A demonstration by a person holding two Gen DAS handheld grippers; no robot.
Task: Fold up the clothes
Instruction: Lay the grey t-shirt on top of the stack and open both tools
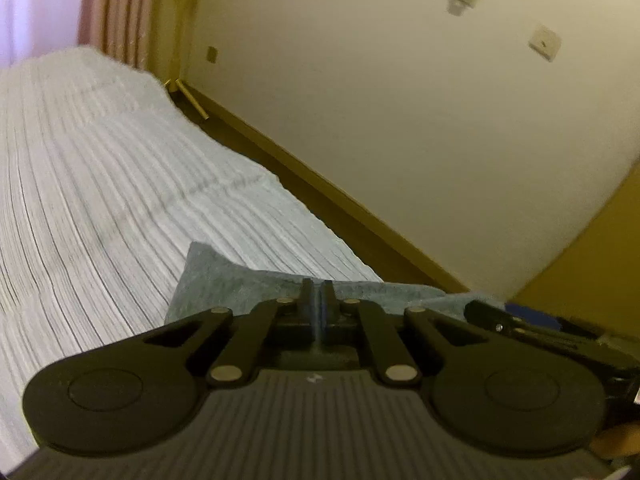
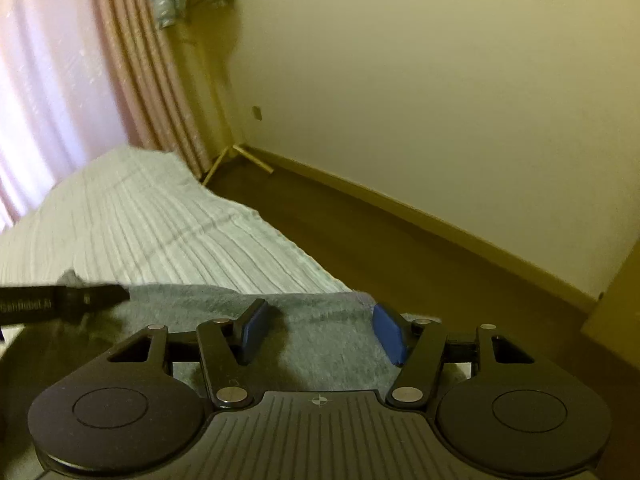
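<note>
A grey fuzzy garment lies on the bed near its right edge. My left gripper is shut, its fingers pinched on the garment's edge. In the right wrist view the same garment spreads under my right gripper, which is open with its blue pads wide apart just above the cloth. The left gripper's black finger shows at the left of that view, on the garment. The right gripper's tip shows at the right of the left wrist view.
The bed has a white ribbed cover. A dark wood floor strip runs between the bed and a cream wall. Pink curtains hang at the bed's far end. Thin wooden legs stand in the corner.
</note>
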